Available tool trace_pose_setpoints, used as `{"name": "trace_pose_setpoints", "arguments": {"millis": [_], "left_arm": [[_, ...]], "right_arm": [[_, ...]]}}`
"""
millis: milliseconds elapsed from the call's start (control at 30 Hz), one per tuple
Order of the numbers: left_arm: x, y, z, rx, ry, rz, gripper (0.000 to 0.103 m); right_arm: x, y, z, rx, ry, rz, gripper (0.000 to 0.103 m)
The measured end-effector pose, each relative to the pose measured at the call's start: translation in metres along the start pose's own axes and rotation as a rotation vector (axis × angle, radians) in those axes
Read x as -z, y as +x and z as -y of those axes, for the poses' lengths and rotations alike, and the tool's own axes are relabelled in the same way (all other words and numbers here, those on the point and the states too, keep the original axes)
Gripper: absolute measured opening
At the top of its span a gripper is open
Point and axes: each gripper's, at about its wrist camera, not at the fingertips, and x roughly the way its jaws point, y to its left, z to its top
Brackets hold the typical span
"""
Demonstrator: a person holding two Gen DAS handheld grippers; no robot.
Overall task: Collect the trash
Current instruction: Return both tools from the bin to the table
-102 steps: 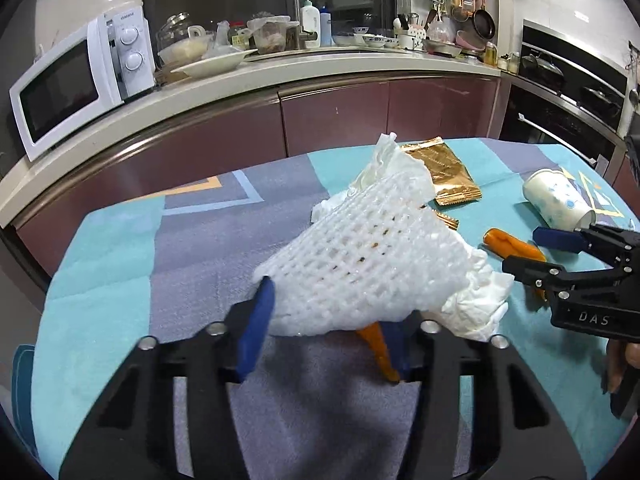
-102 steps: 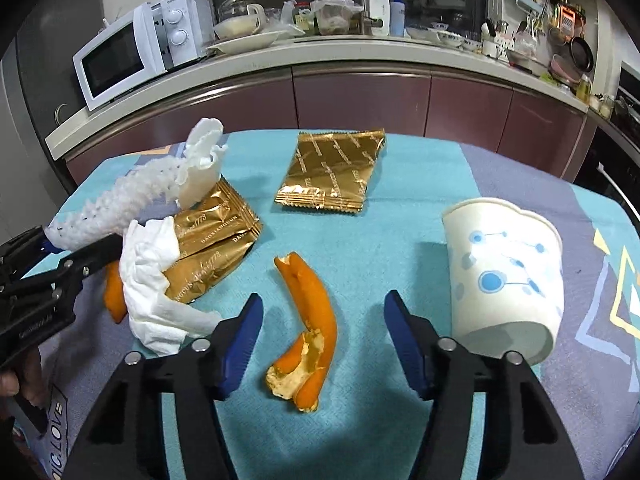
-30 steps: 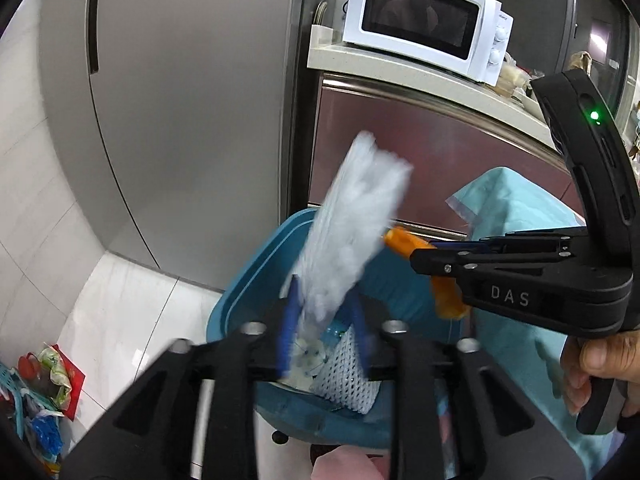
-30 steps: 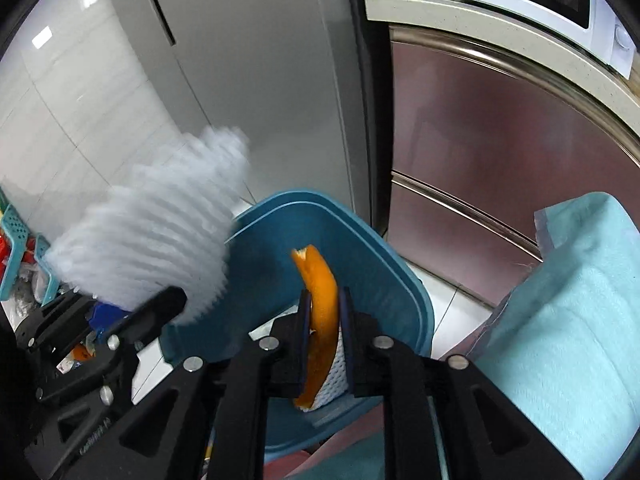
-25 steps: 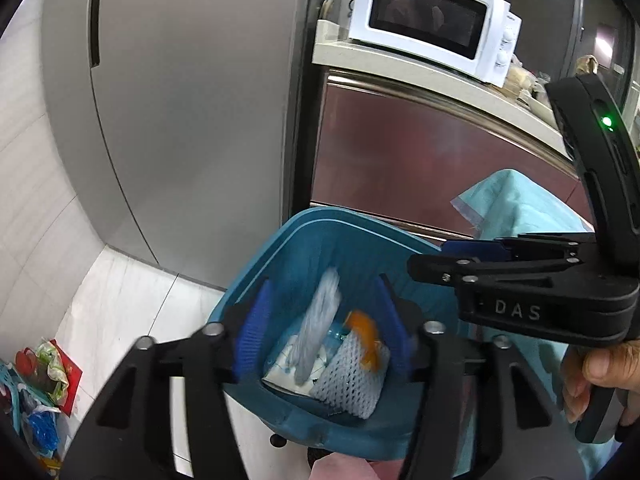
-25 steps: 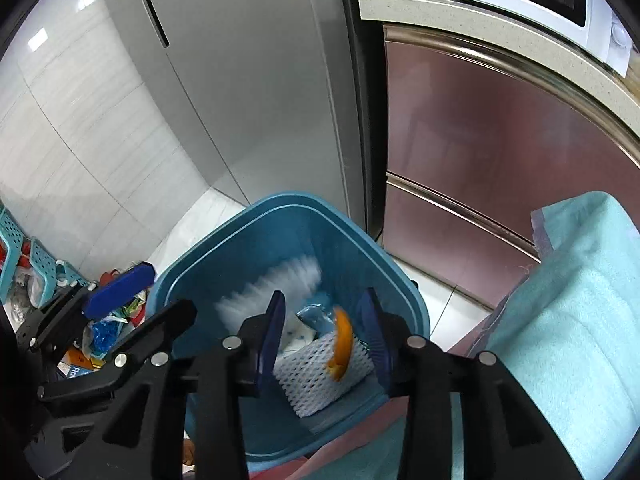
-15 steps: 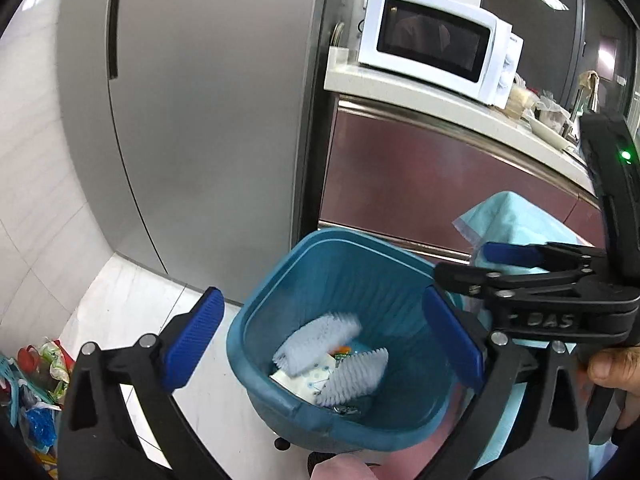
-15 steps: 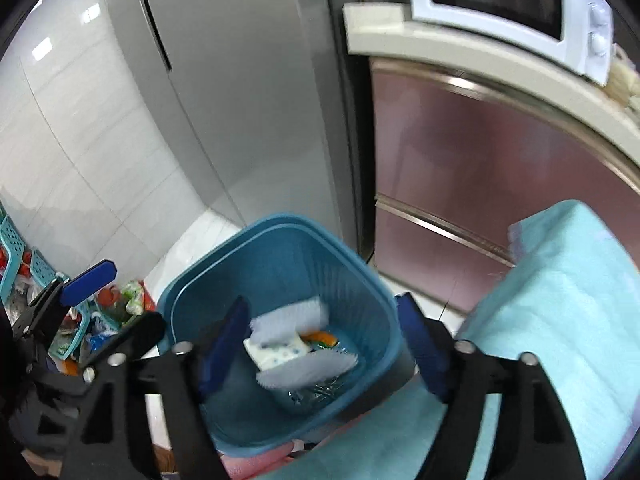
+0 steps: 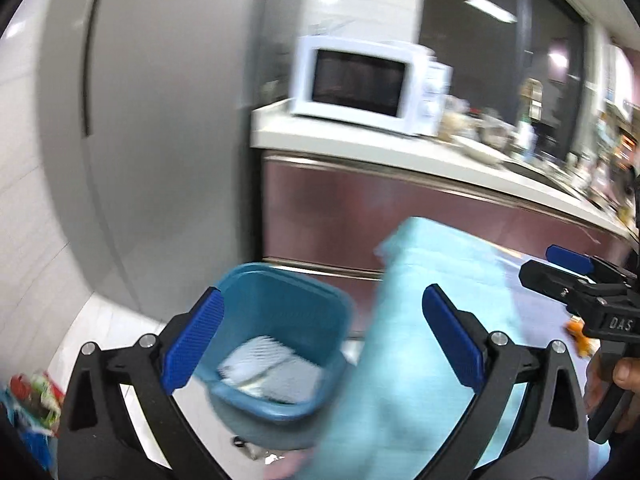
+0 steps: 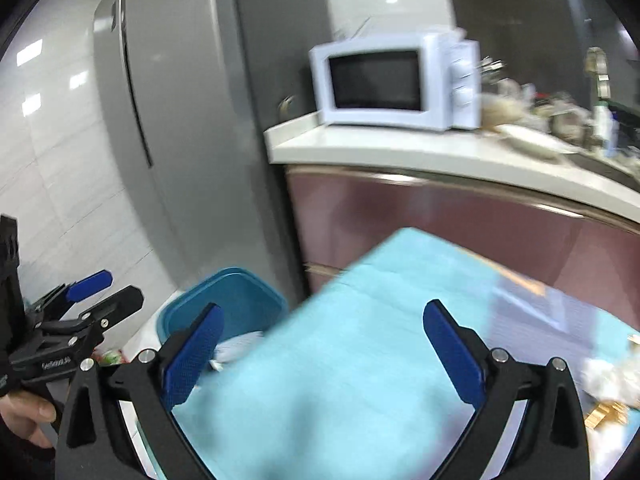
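Both views are blurred by motion. The teal tablecloth [image 10: 340, 380] hides part of the blue bin [image 10: 240, 300]; white trash [image 9: 272, 372] inside is perhaps foam netting.

You face a tall grey fridge [image 9: 160, 128] from nine to eleven o'clock, with white wall tiles [image 9: 24, 184] at its left and a pale tiled floor [image 9: 108, 332] below. At twelve to two o'clock a white microwave [image 9: 360, 84] sits on a pale counter [image 9: 400, 152] over maroon cabinet fronts [image 9: 360, 216]. Ceiling lights [image 9: 490, 10] reflect on the dark wall at one o'clock.
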Motion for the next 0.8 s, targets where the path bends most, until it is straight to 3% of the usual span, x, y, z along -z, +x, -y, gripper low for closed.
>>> {"name": "trace_pose_setpoints", "arguments": {"millis": [200, 433, 633, 800], "left_arm": [[0.019, -0.006, 0.123, 0.219, 0.161, -0.029, 0.098], [0.064, 0.009, 0.244, 0.386, 0.317, -0.129, 0.098], [0.089, 0.023, 0.301, 0.450, 0.378, -0.176, 0.098], [0.096, 0.048, 0.327, 0.425, 0.405, -0.225, 0.098]], "right_arm": [[0.050, -0.087, 0.070, 0.162, 0.050, 0.046, 0.096], [0.115, -0.162, 0.154, 0.368, 0.137, 0.029, 0.096], [0.146, -0.177, 0.197, 0.425, 0.193, -0.004, 0.096], [0.151, -0.163, 0.204, 0.395, 0.199, -0.028, 0.096]]}}
